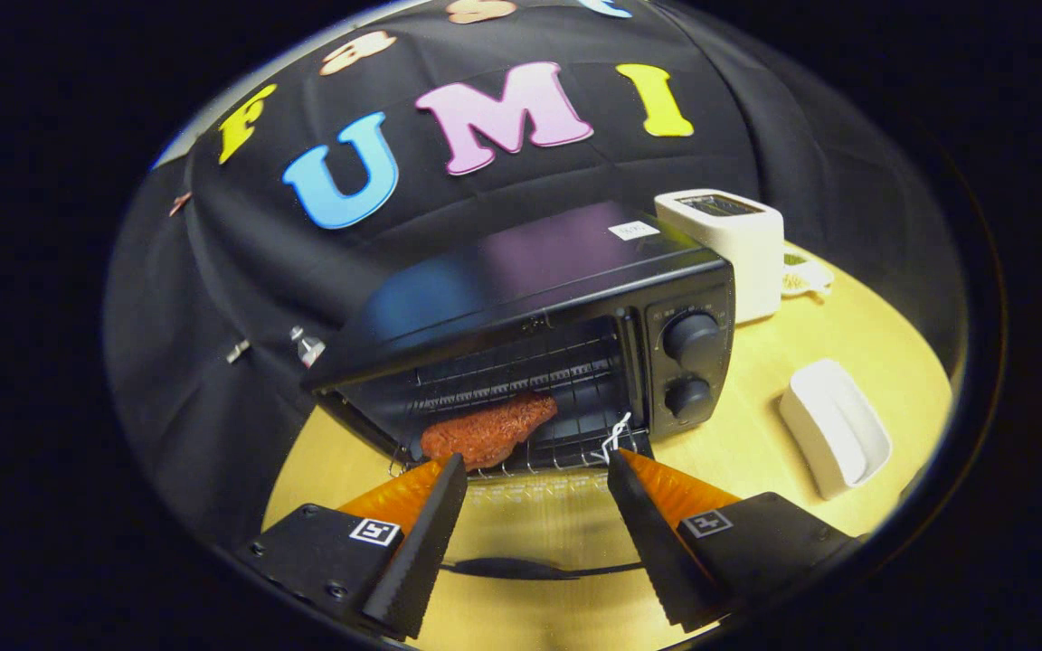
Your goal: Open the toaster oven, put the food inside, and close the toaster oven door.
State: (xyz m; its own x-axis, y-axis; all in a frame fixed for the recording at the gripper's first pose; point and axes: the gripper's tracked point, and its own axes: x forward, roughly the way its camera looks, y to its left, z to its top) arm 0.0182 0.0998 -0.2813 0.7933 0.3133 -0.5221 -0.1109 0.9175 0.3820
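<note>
My gripper (pixel 535 470) stands open and empty, its black-and-orange fingers (pixel 435 506) spread wide just short of the black toaster oven (pixel 530 298). The glass door (pixel 530 533) lies folded down flat beneath and between my fingers, its dark handle nearest me. Just ahead of my left finger, the reddish-brown breaded piece of food (pixel 485 429) rests on the wire rack (pixel 566 448) inside the oven. Beyond my right finger are two black knobs (pixel 689 336). Further right, a white oblong dish (pixel 833 438) sits on the pale wooden surface (pixel 747 443); a white slot toaster (pixel 734 244) stands beyond the oven.
</note>
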